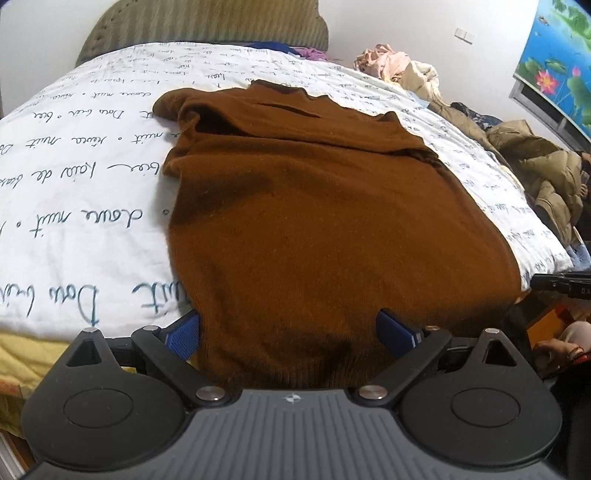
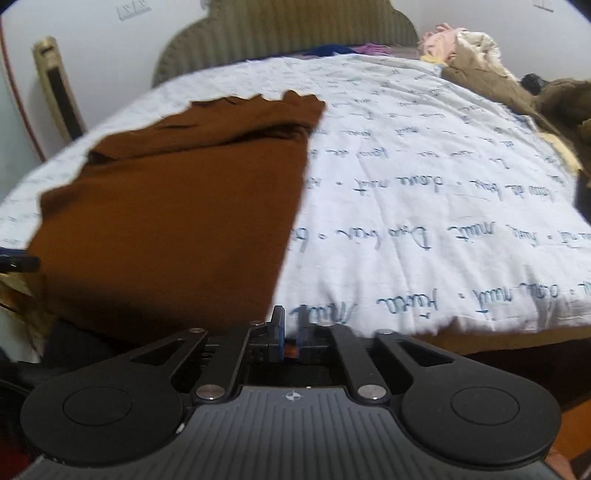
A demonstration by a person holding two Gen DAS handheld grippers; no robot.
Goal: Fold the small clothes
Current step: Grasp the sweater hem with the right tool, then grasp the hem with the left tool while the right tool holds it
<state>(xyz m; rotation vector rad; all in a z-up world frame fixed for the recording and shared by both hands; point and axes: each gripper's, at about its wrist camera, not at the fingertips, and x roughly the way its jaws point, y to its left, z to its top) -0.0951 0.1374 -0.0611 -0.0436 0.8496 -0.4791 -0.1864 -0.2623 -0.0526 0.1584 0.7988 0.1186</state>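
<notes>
A brown knitted sweater [image 1: 325,206] lies flat on the bed, its neck at the far end and a sleeve folded across the chest. The hem hangs over the near bed edge between the blue pads [image 1: 184,332] of my left gripper [image 1: 291,332], which stands wide open around it without pressing. In the right wrist view the sweater [image 2: 177,206] fills the left half. My right gripper [image 2: 291,325] sits at its near right corner. The jaws are almost together, and a thin gap between them shows the bedspread. No cloth is clearly pinched there.
A white bedspread [image 1: 74,177] with dark handwriting covers the bed, and a ribbed headboard [image 2: 288,33] stands at the far end. Clothes and a tan padded jacket [image 1: 546,173] are piled along the right side. A tall narrow unit [image 2: 59,88] stands left of the headboard.
</notes>
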